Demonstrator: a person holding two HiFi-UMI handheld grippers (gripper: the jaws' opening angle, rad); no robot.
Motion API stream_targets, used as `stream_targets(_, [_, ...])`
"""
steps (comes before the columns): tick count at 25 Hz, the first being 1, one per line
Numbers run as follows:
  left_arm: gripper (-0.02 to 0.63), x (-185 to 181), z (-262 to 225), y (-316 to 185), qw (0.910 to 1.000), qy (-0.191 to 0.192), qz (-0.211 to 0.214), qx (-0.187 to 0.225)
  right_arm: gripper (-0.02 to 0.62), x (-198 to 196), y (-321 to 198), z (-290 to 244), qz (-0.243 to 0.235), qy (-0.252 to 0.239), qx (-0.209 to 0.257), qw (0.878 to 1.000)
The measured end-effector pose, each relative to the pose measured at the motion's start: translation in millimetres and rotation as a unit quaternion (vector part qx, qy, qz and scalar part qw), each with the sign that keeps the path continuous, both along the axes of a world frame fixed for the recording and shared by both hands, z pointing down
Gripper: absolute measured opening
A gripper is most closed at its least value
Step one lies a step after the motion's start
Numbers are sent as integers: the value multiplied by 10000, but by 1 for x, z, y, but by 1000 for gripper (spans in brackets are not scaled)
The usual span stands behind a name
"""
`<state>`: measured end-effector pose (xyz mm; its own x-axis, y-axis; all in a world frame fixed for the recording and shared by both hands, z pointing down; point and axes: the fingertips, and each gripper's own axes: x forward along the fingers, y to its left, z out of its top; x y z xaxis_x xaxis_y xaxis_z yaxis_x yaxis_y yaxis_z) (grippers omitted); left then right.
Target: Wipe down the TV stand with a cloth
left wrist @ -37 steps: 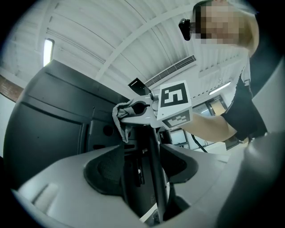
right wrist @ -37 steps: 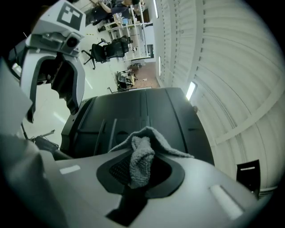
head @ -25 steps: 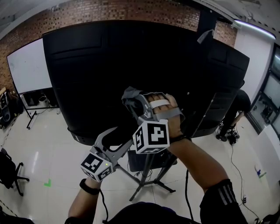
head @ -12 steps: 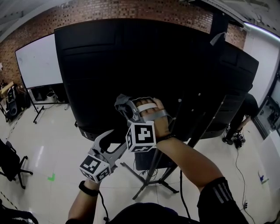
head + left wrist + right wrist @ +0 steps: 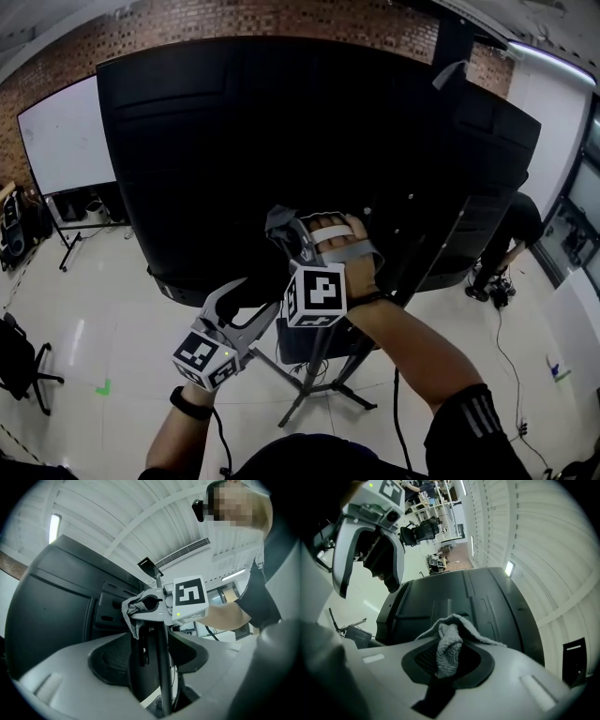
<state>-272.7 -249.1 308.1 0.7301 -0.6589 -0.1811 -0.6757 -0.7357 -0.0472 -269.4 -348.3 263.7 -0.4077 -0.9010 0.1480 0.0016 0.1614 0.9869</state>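
A large black TV (image 5: 281, 141) shows its back on a black stand with a slanted pole (image 5: 316, 361) and spread legs. My right gripper (image 5: 281, 230) is shut on a grey cloth (image 5: 277, 221), held against the TV's lower back. In the right gripper view the cloth (image 5: 449, 648) hangs bunched between the pads of the right gripper (image 5: 447, 657). My left gripper (image 5: 244, 298) hovers lower, under the TV's bottom edge, open with nothing held. In the left gripper view the stand pole (image 5: 162, 667) shows through the gap of the left gripper (image 5: 151, 656), and the cloth (image 5: 131, 613) is above.
A whiteboard (image 5: 66, 141) stands at the left, and a black office chair (image 5: 19, 366) on the white floor. A person (image 5: 506, 239) bends over at the right by cables. A cable (image 5: 398, 412) trails down beside the stand's legs (image 5: 347, 394).
The right gripper with the cloth has shifted a little lower on the TV's back, first left and then right again. The left gripper has kept its place below it.
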Motion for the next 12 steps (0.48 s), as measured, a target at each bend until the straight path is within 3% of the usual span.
stream_targets(6, [272,28,2,-5,9997,-32,255,-2,54,17,3,-6,36,-122,1,9999])
stream_targets(12, [272,41,-4,-5,9995,-53,296,43,54,33,38,-33,-546,-1066,-340,9922])
